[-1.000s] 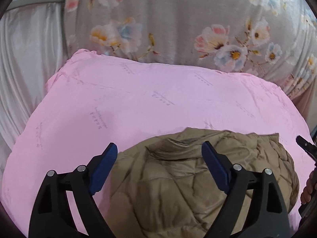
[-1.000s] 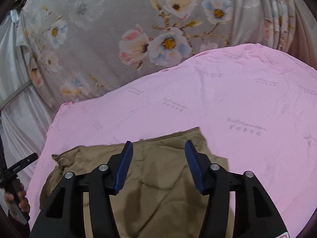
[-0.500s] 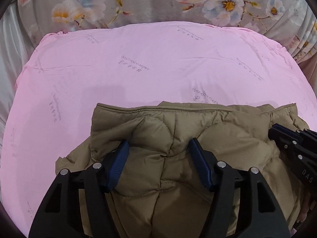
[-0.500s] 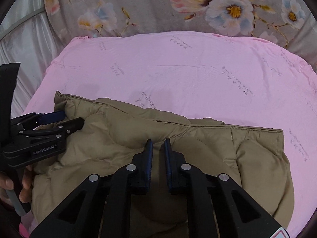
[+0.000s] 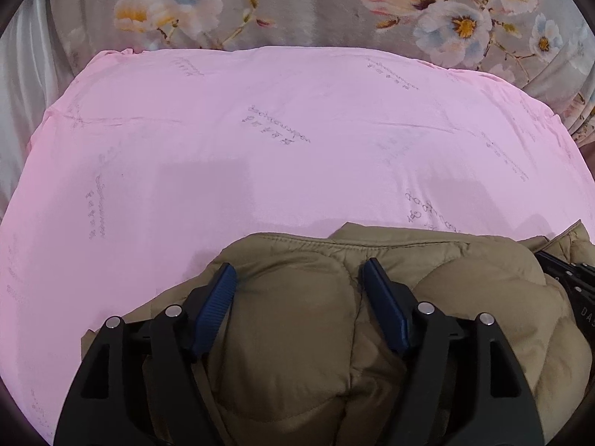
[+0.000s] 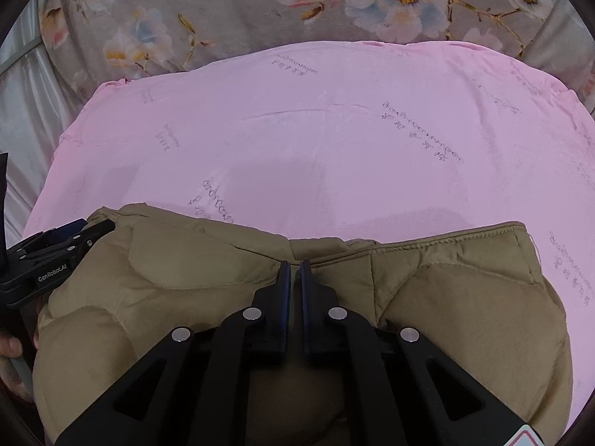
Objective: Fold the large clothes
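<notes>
A tan quilted jacket (image 5: 465,297) lies bunched on the pink sheet (image 5: 260,148), at the near edge of both views. My left gripper (image 5: 299,286) straddles one puffy panel of it. The panel bulges up between the blue pads (image 5: 217,297) and touches both, while the jaws are opening a little. My right gripper (image 6: 293,271) is shut on a thin pinch of the jacket (image 6: 465,297) at the seam by its upper hem. The right gripper (image 5: 569,282) also shows at the left wrist view's right edge. The left gripper (image 6: 55,256) lies at the right wrist view's left edge.
The pink sheet (image 6: 334,130) spreads wide beyond the jacket. A grey floral quilt (image 5: 297,3) lies along its far side. White satin fabric (image 6: 26,111) hangs at the left. A person's hand (image 6: 11,345) holds the left gripper.
Both grippers have dropped from above onto the jacket. The right jaws went from apart to shut. The left jaws narrowed around a puffy panel, then widened slightly.
</notes>
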A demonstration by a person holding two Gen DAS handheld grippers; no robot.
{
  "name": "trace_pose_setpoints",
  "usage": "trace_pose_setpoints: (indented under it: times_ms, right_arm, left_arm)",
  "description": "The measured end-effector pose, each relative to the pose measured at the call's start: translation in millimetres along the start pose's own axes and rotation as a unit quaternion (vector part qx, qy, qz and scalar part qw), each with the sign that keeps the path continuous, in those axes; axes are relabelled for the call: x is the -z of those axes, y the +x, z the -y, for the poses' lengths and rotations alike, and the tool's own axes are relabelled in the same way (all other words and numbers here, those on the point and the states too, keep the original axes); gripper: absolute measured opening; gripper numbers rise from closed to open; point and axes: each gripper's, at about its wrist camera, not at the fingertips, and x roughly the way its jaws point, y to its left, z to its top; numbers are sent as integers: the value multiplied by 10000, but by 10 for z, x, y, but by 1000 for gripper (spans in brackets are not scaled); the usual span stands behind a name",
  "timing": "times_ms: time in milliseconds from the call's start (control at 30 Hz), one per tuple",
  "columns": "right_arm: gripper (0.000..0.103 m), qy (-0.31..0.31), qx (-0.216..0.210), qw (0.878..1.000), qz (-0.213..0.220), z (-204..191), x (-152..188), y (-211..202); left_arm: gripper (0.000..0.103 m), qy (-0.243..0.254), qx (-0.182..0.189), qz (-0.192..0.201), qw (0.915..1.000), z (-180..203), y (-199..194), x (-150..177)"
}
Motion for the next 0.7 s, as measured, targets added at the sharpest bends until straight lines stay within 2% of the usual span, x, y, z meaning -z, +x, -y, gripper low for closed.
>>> trace_pose_setpoints:
  times_ms: [700]
  right_arm:
    - [0, 179, -114, 9997, 91, 0, 25, 115]
  left_arm:
    - [72, -44, -139, 150, 9998, 44, 103, 40]
